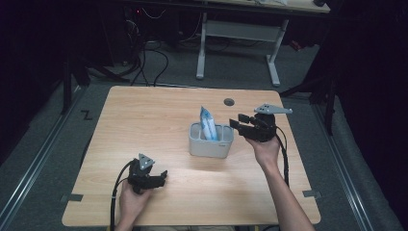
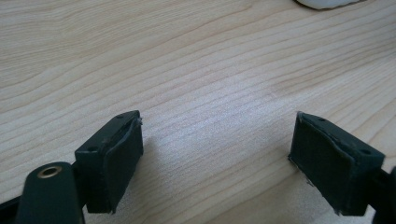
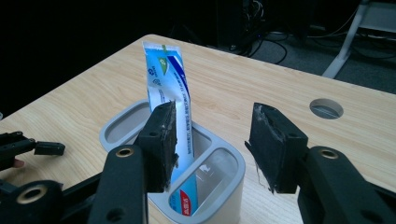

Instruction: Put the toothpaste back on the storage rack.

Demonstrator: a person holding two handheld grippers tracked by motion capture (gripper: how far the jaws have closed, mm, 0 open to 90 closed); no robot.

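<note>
A grey compartment holder [image 1: 207,149] stands near the table's middle, and a blue-and-white tube [image 1: 208,123] sits upright in it. My right gripper [image 1: 236,120] hovers just right of the holder, open and pointing left at it. In the right gripper view the tube [image 3: 170,88] rises behind the left jaw, the holder's rim [image 3: 233,163] lies below, and nothing sits in the right gripper [image 3: 212,140]. My left gripper [image 1: 162,177] rests low over the front left of the table. It is open in the left gripper view [image 2: 217,149], with bare wood between its jaws.
The wooden table [image 1: 144,115] has a round cable hole [image 1: 229,102] behind the holder. Beyond the far edge stand a white desk frame [image 1: 272,53] and loose floor cables [image 1: 149,57]. The surroundings are dark.
</note>
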